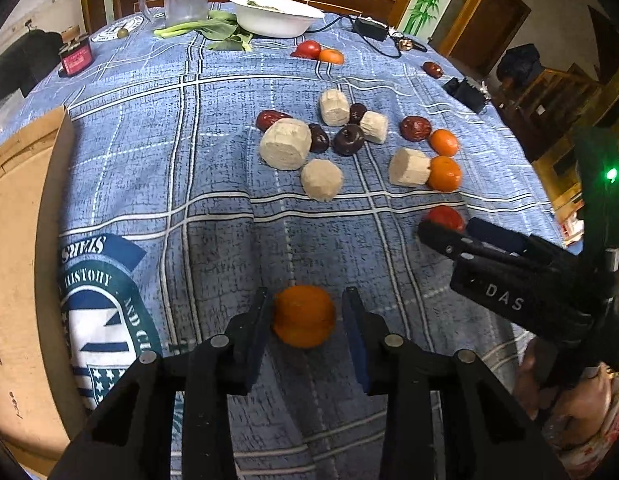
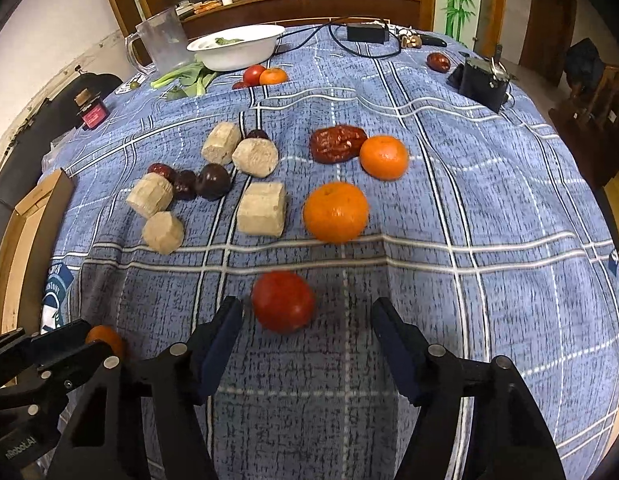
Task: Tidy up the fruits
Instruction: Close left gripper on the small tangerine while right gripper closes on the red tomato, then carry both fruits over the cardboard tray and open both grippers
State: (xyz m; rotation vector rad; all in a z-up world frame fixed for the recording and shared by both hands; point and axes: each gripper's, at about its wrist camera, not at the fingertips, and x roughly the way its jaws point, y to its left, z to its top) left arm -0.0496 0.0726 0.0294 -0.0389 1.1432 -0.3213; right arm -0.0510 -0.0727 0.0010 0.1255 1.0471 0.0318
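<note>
- Blue plaid cloth (image 1: 213,168) covers your worktop.
- Your left tongs (image 1: 307,314) bracket a mandarin (image 1: 304,315); whether they clamp it is unclear.
- Your right tongs (image 2: 307,322) stand apart around a tomato (image 2: 282,301).

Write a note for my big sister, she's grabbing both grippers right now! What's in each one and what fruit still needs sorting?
Left gripper: jaws around a small orange on the tablecloth, one pad touching, the other not yet.
Right gripper: open around a red tomato, nothing gripped.
Done: no sorting visible yet.
Left: two oranges beside the beige chunks, dark red dates scattered mid-table, and a tomato-orange pair near the white bowl.
</note>
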